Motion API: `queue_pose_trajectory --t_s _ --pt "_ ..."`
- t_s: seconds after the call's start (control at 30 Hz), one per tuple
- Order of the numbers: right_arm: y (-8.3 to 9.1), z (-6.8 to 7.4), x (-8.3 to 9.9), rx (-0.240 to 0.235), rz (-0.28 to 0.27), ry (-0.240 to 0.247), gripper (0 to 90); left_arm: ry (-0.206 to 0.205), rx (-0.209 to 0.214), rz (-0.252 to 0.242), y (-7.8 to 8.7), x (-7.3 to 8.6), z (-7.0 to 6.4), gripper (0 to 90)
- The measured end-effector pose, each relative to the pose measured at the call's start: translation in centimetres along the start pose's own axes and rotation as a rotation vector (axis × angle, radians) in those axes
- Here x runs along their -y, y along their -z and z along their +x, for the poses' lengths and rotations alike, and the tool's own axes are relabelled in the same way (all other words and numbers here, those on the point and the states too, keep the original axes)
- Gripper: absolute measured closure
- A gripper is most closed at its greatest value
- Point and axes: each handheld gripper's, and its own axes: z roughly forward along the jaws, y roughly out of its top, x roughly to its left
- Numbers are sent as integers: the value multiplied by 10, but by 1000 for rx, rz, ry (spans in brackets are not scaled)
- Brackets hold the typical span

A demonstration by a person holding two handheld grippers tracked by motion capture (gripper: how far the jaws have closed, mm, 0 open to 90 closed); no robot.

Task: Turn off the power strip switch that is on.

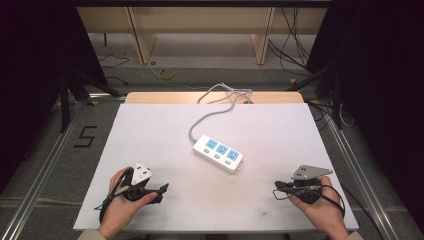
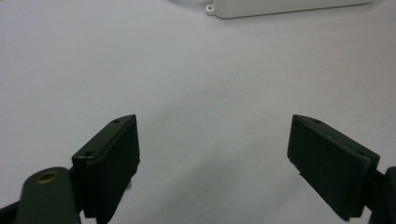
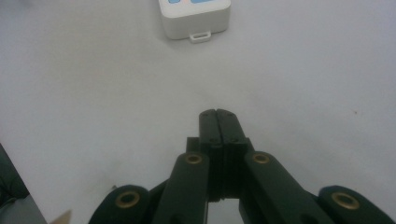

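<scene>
At the middle of the white table (image 1: 150, 130) lies a power strip (image 1: 218, 153), and I take my bearings from it. It is a white, rounded plastic bar set at a slant, with three blue socket faces along its top, small blue buttons beside them, a little hanging tab at its near end, and a pale cable (image 1: 210, 112) curling away from its far end toward the table's back edge. My left gripper (image 1: 162, 191) waits well apart from the strip on its near left side, jaws spread wide with nothing between them; its matte black pads (image 2: 112, 163) look flat and rectangular, hinged on brass-coloured rivets. My right gripper (image 1: 276, 189) sits well apart on the strip's near right side, jaws pressed fully together and holding nothing. I judge the work as barely begun: neither gripper touches the strip, no plug is seated in any socket, and the whole approach and grasp remain ahead. That smooth, glossy casing looks hard and possibly slippery against the table's dull, even surface.
</scene>
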Motion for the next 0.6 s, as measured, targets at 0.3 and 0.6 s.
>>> queue_pose_trajectory --t_s 0.3,0.6 --pt "-1 1 -5 6 19 8 900 1 -2 -3 0 0 0 167" --pt "-3 2 -9 10 28 19 900 -4 -2 -1 0 -1 0 168"
